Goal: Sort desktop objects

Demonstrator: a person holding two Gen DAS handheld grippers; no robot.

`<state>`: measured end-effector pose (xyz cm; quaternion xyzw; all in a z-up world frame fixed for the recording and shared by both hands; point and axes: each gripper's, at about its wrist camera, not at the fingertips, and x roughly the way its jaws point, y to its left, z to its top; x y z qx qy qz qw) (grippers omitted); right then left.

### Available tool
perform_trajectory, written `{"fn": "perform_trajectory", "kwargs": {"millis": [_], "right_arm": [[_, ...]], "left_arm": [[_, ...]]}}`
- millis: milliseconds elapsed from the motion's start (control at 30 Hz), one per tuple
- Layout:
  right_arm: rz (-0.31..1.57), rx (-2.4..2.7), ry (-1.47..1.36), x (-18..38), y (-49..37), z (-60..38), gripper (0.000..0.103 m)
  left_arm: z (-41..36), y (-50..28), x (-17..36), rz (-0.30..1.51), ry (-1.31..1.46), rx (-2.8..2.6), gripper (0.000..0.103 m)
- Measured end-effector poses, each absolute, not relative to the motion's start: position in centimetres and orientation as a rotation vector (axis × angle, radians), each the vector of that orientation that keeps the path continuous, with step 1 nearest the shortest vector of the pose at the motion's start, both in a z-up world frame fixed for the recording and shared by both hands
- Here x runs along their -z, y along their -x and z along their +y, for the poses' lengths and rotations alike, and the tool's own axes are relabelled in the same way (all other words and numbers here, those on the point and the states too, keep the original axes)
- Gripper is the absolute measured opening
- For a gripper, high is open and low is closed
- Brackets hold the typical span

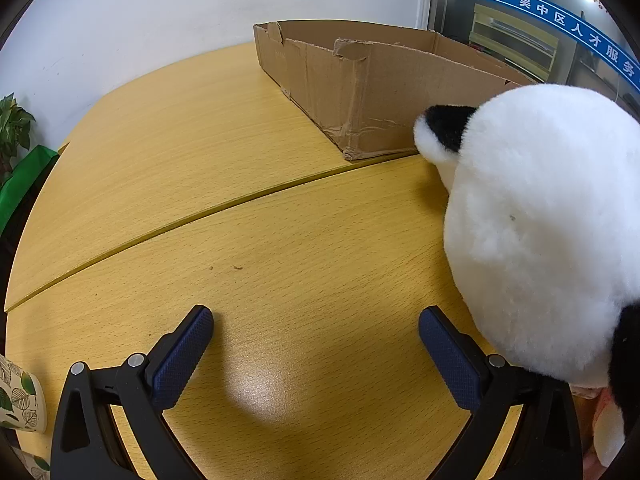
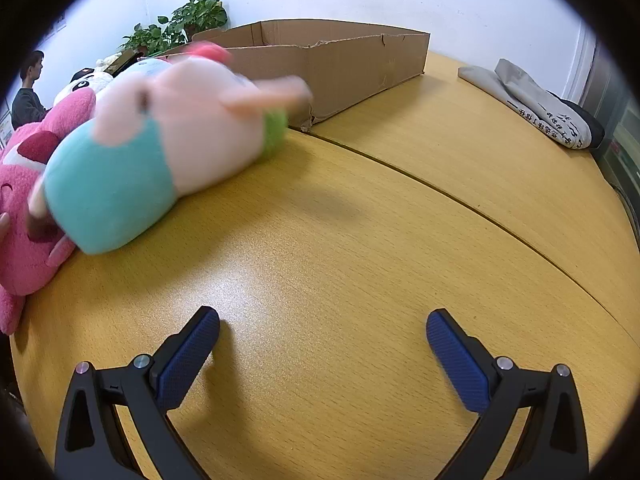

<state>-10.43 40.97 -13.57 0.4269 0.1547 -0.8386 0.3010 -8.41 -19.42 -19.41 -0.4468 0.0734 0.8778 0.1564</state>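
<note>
On the yellow wooden table [image 1: 280, 240], the left gripper [image 1: 316, 320] sits low over bare surface, its blue-padded fingers spread wide and holding nothing. A white and black panda plush [image 1: 540, 220] rests just beside the right-hand finger, its far end near the corner of a torn, shallow cardboard box [image 1: 360, 80]. A leaf-patterned cup [image 1: 20, 396] stands at the lower left edge. The right gripper [image 2: 323, 322] is likewise spread and empty above the table. To its left lies a pink and teal plush [image 2: 160, 140], blurred, against a pink bear plush [image 2: 24, 208], close to the box. A folded grey cloth [image 2: 532, 100] lies well apart at the far right.
</note>
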Motion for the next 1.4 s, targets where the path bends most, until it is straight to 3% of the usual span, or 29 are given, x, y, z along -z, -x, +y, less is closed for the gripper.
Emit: {"fn": "perform_trajectory", "kwargs": {"millis": [67,167,1000,1167,1400], "right_arm": [[0.411,2.225,-1.132,13.5,10.4,41.0,0.103],[0.41,2.225,-1.132,13.5,10.3,41.0,0.103],[0.352,2.331,-1.193,13.3,10.6,39.6,0.103],[0.339,2.428,-1.174,11.7,7.1,38.9,0.103],[0.169,2.589,-1.066,3.4,-3.5,36.8,0.103]], "left_arm": [[-20.2,12.9,19.8,0.208,1.281,-2.511,0.103],[-19.9,11.2,16.9,0.209,1.28,-2.513,0.103],[-15.1,10.8,21.9,0.203,1.283,-2.516,0.103],[-14.9,9.4,22.6,0.157,1.301,-2.583,0.103],[-11.5,-1.8,13.5,0.051,0.953,-2.783,0.103]]}}
